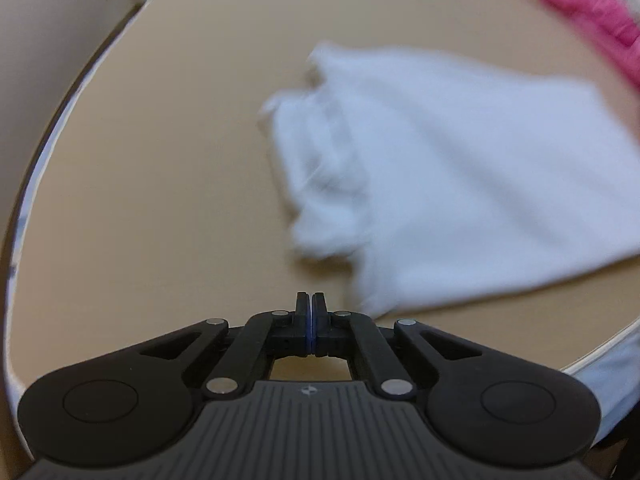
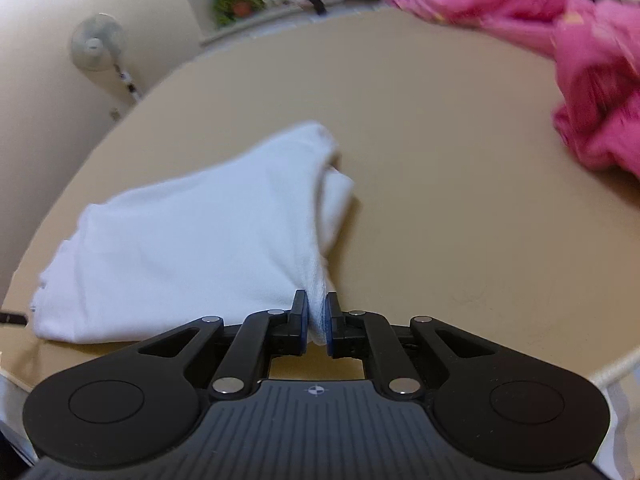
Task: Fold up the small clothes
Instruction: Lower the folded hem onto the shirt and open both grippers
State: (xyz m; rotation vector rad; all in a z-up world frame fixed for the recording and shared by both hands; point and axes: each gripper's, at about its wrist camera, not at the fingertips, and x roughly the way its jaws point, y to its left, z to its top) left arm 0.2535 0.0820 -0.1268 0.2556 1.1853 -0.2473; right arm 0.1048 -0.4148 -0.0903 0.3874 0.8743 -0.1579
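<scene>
Right tongs (image 2: pixel 317 312) pinch a corner of the white garment (image 2: pixel 200 232) lying near the counter (image 2: pixel 440 140) front edge, my left tongs (image 1: pixel 311 306) clenched empty beside it; mid-fold, I'd next carry that corner across.

No text, label, brand, number or sign can be read in either wrist view; both pictures are blurred, and nothing printed shows on any surface.
</scene>
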